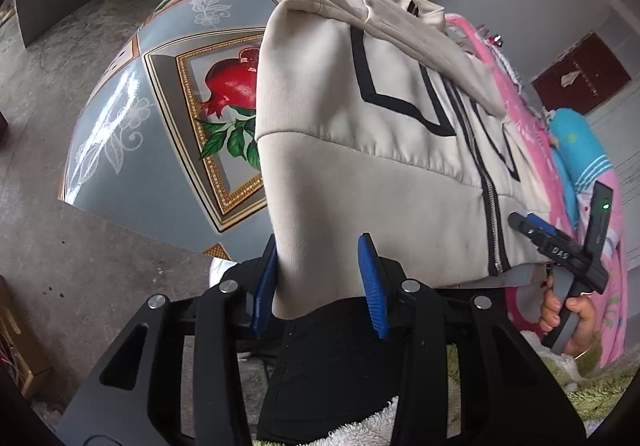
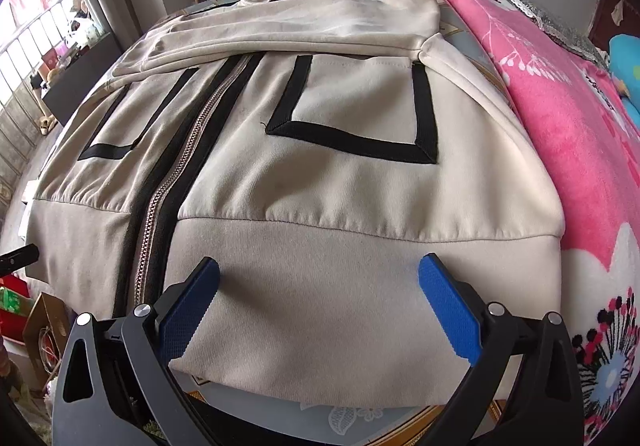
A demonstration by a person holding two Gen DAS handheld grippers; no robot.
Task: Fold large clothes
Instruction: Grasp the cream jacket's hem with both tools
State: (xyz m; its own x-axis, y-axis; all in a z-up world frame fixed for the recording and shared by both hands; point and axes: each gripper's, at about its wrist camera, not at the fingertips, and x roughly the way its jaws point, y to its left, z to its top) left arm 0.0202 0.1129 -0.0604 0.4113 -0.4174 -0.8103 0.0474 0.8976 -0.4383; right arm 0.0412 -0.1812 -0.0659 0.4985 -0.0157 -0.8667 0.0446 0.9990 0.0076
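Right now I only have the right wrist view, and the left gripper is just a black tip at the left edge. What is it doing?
Observer: The left gripper straddles the hem corner of the jacket, which hangs off the table edge. The jaws are partly open and no pinch is visible.
Operator: What lies beyond the jacket on that side?
Observer: Bare tablecloth with a pomegranate print, then grey floor.
Operator: Anything of my right gripper from there?
Observer: The right gripper shows past the zipper, and a hand grips its handle below the hem.
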